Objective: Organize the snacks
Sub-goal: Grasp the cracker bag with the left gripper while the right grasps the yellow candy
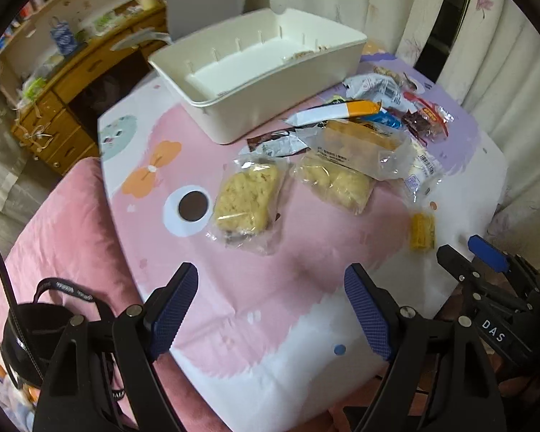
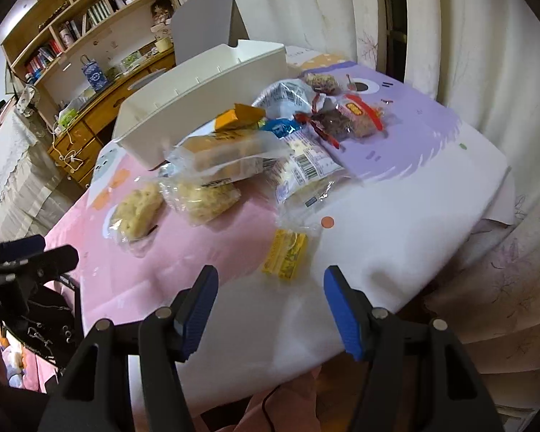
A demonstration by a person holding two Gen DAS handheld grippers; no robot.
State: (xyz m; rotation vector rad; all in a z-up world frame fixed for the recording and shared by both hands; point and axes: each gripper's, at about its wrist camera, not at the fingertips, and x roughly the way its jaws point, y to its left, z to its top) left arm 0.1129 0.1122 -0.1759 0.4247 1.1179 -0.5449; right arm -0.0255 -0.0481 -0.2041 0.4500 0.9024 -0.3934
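From my seat both the left gripper [image 1: 270, 306] and right gripper [image 2: 270, 306] hang with jaws spread and empty above the glossy pink-and-lilac table [image 1: 234, 288], crinkly clear-wrapped snacks [image 1: 345, 165] heaped beside the smooth white plastic bin [image 1: 270, 100], a small yellow packet [image 2: 285, 255] apart, wooden shelves [image 2: 72, 28] behind.

— What colours are on the worktop [image 1: 306, 288]?
— Pink, white and purple, cartoon-printed. The bin [image 1: 255, 72] is white, the small packet [image 2: 285, 254] yellow.
— And each claw?
— Black, with blue textured pads [image 1: 174, 309].
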